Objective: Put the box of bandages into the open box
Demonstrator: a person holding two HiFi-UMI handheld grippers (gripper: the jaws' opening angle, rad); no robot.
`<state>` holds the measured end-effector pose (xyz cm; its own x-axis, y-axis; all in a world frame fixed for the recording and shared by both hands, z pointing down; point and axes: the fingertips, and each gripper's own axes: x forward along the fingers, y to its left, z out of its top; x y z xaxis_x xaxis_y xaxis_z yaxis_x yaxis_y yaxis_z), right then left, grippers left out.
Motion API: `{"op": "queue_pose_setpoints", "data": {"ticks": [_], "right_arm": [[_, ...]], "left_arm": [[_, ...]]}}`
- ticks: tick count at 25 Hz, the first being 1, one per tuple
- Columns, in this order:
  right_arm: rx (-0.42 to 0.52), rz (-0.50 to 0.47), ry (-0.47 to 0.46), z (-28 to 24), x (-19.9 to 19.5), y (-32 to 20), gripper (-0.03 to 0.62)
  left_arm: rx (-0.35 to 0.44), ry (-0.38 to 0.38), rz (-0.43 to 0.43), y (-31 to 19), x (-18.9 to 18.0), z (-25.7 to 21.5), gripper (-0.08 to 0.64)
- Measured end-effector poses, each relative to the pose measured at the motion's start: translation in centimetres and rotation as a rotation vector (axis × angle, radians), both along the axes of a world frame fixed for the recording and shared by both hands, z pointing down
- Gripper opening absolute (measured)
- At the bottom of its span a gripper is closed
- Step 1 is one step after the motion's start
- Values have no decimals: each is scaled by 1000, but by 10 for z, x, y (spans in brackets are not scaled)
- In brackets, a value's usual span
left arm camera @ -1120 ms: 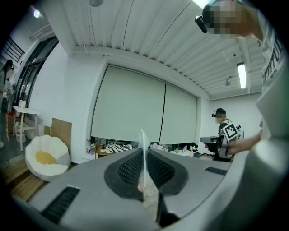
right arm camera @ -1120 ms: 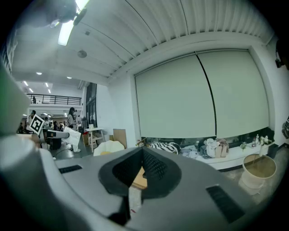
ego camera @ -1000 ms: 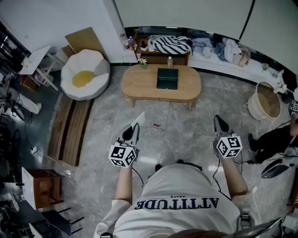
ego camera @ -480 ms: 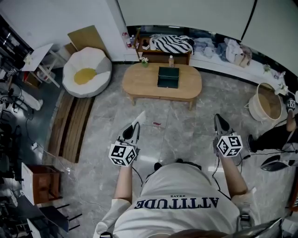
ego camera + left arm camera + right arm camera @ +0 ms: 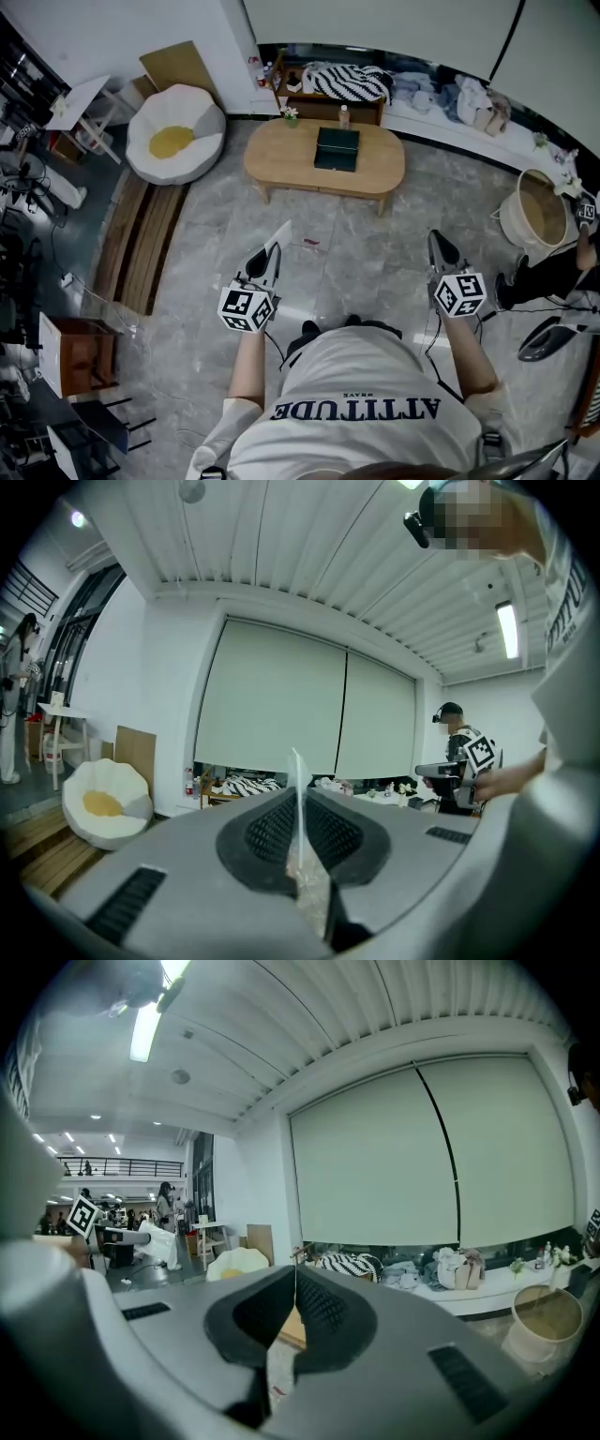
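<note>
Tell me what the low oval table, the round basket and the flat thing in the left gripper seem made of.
Low oval table: looks like wood, tan and matte.
Round basket: perhaps woven fibre or pale fabric; too small to tell.
Flat thing in the left gripper: likely clear plastic film, with a translucent edge, crinkled lower down.

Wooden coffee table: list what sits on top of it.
A dark green box lies in the middle of the table; a small flower pot and a bottle stand at its far edge. What the box holds cannot be seen.
</note>
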<state>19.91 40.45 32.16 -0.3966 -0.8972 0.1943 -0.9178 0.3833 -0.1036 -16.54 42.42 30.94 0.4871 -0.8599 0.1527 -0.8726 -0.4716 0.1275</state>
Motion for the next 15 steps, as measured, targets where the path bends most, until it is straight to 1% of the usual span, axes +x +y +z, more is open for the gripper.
{"op": "queue_pose_setpoints", "data": {"ticks": [9, 15], "right_arm": [[2, -47, 13, 4, 20, -4, 21], [-1, -61, 14, 7, 27, -10, 21]], "left_arm": [[-3, -5, -34, 6, 26, 4, 31], [-12, -7, -35, 3, 40, 9, 31]]}}
